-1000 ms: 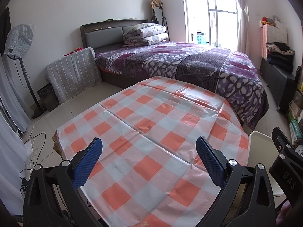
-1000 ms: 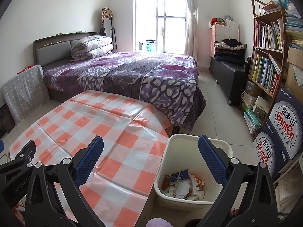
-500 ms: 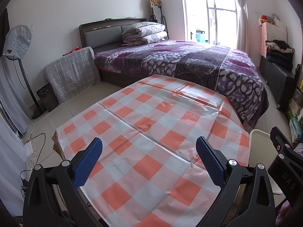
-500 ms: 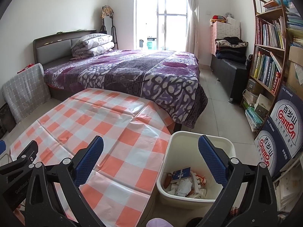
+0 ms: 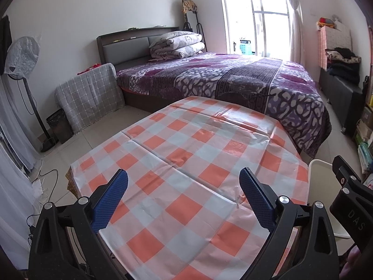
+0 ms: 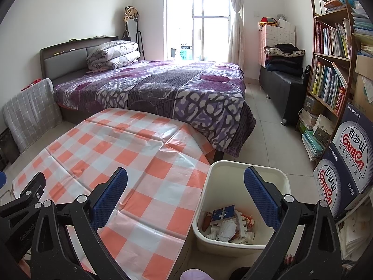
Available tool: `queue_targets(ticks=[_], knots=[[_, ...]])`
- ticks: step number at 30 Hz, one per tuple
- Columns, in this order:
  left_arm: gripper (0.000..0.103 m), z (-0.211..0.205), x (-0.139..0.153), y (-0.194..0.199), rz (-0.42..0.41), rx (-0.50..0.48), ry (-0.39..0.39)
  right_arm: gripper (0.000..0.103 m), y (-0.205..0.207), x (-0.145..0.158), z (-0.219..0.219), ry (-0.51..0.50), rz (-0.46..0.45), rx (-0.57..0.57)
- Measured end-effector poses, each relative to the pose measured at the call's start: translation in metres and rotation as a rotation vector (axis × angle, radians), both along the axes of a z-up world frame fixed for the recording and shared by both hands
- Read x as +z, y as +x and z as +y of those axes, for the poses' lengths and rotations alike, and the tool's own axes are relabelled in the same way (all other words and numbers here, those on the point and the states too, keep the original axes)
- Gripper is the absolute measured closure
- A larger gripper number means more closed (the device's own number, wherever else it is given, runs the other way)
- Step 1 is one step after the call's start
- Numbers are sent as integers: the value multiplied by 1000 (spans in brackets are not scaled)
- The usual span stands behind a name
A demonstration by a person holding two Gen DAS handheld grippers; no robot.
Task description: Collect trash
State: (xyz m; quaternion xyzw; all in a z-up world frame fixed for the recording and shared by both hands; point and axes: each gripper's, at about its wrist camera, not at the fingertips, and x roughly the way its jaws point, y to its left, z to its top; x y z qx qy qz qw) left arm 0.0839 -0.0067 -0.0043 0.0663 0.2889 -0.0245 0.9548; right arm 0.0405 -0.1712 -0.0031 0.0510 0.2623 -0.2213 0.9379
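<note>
The trash (image 6: 227,225) lies in the cream bin (image 6: 244,168), low between the right gripper (image 6: 185,197)'s spread, empty fingers (image 6: 261,197); the left gripper (image 5: 184,199) gapes released over the checkered worktop (image 5: 186,154).

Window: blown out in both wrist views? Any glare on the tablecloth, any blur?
Left wrist: window clipped to white, glossy sheen along the tablecloth's far creases, straight lines bowed by the fisheye, dark corners. Right wrist: window clipped too, milder sheen on the tablecloth, bin contents sharp; no motion blur in either.
</note>
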Motion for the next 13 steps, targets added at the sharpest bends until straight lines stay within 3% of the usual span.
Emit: queue_targets(ticks=[13], knots=[[9,4,2,6,26,11,-26,7,0,1,-1,1,0,-1]])
